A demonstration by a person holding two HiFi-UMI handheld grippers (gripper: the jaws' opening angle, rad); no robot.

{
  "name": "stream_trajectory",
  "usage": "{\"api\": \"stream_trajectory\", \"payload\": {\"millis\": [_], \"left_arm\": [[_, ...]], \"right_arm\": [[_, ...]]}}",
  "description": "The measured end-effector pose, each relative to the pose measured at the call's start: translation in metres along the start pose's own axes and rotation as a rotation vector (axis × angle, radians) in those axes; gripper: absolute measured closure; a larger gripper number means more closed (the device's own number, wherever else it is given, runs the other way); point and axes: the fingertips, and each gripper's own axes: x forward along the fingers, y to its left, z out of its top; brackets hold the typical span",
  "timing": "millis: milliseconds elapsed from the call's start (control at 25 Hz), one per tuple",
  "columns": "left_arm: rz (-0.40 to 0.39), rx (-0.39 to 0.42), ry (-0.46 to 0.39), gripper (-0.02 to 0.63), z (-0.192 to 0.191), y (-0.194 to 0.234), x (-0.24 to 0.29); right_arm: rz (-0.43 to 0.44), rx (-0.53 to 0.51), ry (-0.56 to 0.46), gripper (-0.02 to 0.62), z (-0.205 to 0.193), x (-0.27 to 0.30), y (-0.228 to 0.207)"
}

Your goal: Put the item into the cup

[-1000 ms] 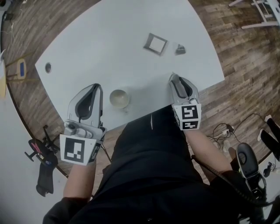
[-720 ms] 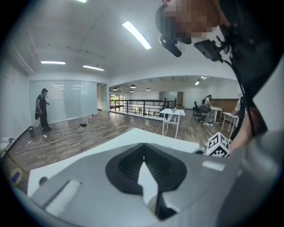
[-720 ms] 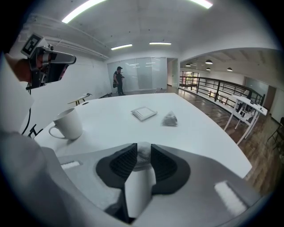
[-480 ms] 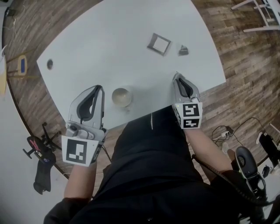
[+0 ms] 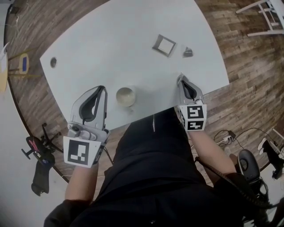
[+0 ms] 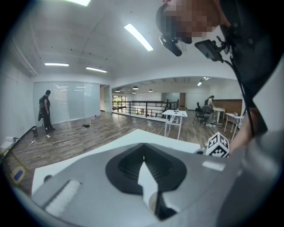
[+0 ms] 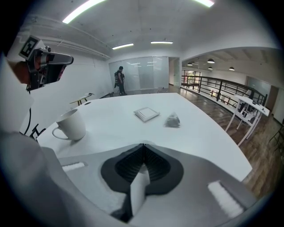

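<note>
A white cup (image 5: 125, 96) (image 7: 71, 124) stands near the front edge of the white table (image 5: 111, 40). Farther back lie a flat square packet (image 5: 164, 45) (image 7: 147, 114) and a small pyramid-shaped tea bag (image 5: 188, 52) (image 7: 172, 119). My left gripper (image 5: 103, 88) (image 6: 143, 145) hovers just left of the cup, shut and empty. My right gripper (image 5: 180, 76) (image 7: 143, 144) sits at the table's front edge, right of the cup and well short of the tea bag. Its jaws are shut with nothing between them.
A round cable hole (image 5: 53, 62) sits at the table's left end. The table's front edge runs close under both grippers. Wooden floor surrounds the table, with a white chair (image 5: 266, 13) at the far right and gear (image 5: 37, 164) on the floor at left.
The right gripper's jaws have closed from wide apart to shut, with nothing caught. Both grippers stay almost in place; the view has shifted slightly.
</note>
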Motion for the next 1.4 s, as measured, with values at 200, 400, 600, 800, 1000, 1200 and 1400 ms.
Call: {"api": "stream_trajectory", "payload": {"millis": [200, 400, 600, 800, 1000, 1200, 1400], "left_arm": [[0.003, -0.018, -0.01, 0.608, 0.0, 0.0, -0.004], [0.003, -0.032, -0.03, 0.607, 0.002, 0.001, -0.007], [0.007, -0.05, -0.062, 0.607, 0.012, 0.003, -0.01], [0.0, -0.045, -0.078, 0.607, 0.013, 0.002, -0.014], [-0.008, -0.037, -0.104, 0.607, 0.014, -0.005, -0.021], [-0.004, -0.057, -0.125, 0.609, 0.02, -0.005, -0.024], [-0.011, -0.062, -0.146, 0.607, 0.021, -0.009, -0.026]], "right_arm": [[-0.005, -0.007, -0.012, 0.591, 0.004, -0.003, -0.001], [-0.011, -0.017, -0.025, 0.591, 0.009, -0.006, -0.002], [-0.02, -0.021, -0.032, 0.591, 0.014, -0.012, -0.003], [-0.026, -0.026, -0.052, 0.591, 0.02, -0.015, -0.001], [-0.035, -0.036, -0.072, 0.591, 0.026, -0.023, 0.0], [-0.044, -0.046, -0.085, 0.591, 0.034, -0.028, 0.0], [-0.056, -0.059, -0.102, 0.591, 0.043, -0.034, -0.003]]}}
